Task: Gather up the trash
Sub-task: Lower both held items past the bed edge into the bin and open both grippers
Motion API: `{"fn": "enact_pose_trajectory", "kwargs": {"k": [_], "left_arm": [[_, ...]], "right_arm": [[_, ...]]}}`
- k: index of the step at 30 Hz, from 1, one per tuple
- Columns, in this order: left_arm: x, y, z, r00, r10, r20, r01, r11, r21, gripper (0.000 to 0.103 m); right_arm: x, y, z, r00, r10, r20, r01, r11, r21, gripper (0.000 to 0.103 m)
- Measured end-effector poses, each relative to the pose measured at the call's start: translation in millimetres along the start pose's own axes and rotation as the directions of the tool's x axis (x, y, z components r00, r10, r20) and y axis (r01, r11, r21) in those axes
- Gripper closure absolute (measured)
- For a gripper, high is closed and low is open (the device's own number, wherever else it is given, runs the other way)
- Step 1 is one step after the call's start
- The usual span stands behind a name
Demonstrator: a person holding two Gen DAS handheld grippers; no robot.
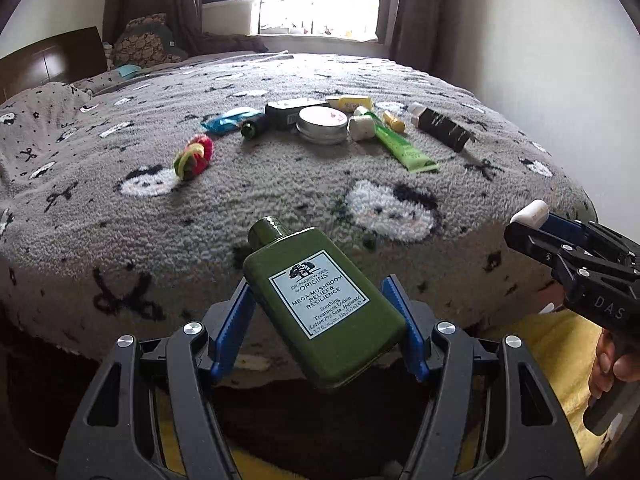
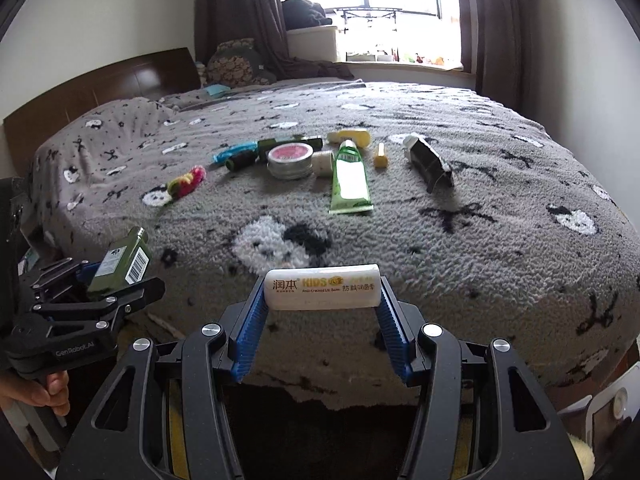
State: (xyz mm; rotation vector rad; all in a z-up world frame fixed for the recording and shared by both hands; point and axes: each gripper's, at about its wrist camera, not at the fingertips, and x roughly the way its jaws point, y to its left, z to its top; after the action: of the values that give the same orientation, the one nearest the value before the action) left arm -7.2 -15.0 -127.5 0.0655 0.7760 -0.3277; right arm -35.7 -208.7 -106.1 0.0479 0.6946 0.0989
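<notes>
Green bottle (image 1: pixel 320 304) base hidden, tin (image 1: pixel 322 124) label unreadable

Ahead of both sets of jaws the bed (image 2: pixel 500 240) lies bare, an open stretch of blanket. Beyond it a clutter row blocks the way: tin (image 2: pixel 290 160), green tube (image 2: pixel 350 178), black tube (image 2: pixel 430 162), hair ties (image 2: pixel 186 182).

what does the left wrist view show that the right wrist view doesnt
Only the left wrist view shows the front label of the green lotion bottle held in the left tool. Only the right wrist view shows the printed face of the white lip balm stick in the right tool, and the bottle's barcode side. Both show the grey patterned bedspread with the green tube and round tin lying on it.
</notes>
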Motion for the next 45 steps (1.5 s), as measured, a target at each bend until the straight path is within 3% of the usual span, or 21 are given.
{"fn": "enact_pose_trajectory", "kwargs": {"k": [7,14,20,27,31,43,44,45], "left_arm": [[31,0,-38,0.99,-0.019,-0.14,0.02,1.0,0.004,0.041],[61,-1,-73,0.961,-0.055,-0.272,0.054,0.998,-0.011,0.041],[81,2,-95,0.926,-0.102,-0.364,0.093,0.995,-0.041,0.041],[111,-5,-115,0.865,-0.146,-0.48,0.139,0.989,-0.052,0.041],[121,-6,-124,0.84,-0.157,-0.52,0.152,0.987,-0.052,0.041],[133,-16,-140,0.828,-0.165,-0.536,0.168,0.985,-0.043,0.041],[134,-16,-139,0.828,-0.164,-0.536,0.168,0.985,-0.042,0.041],[133,-15,-138,0.828,-0.162,-0.537,0.166,0.985,-0.041,0.041]], "right_arm": [[29,1,-39,0.99,0.026,-0.137,-0.025,1.0,0.008,0.049],[54,-3,-70,0.969,0.039,-0.243,-0.028,0.998,0.05,0.049],[76,-4,-89,0.931,0.084,-0.354,-0.056,0.995,0.088,0.049],[98,0,-108,0.876,0.133,-0.464,-0.086,0.989,0.121,0.049],[108,2,-117,0.851,0.151,-0.502,-0.096,0.986,0.134,0.049],[123,11,-121,0.838,0.15,-0.525,-0.104,0.988,0.117,0.048],[123,12,-120,0.838,0.149,-0.525,-0.103,0.988,0.116,0.047],[122,12,-120,0.84,0.146,-0.523,-0.1,0.988,0.115,0.039]]}}
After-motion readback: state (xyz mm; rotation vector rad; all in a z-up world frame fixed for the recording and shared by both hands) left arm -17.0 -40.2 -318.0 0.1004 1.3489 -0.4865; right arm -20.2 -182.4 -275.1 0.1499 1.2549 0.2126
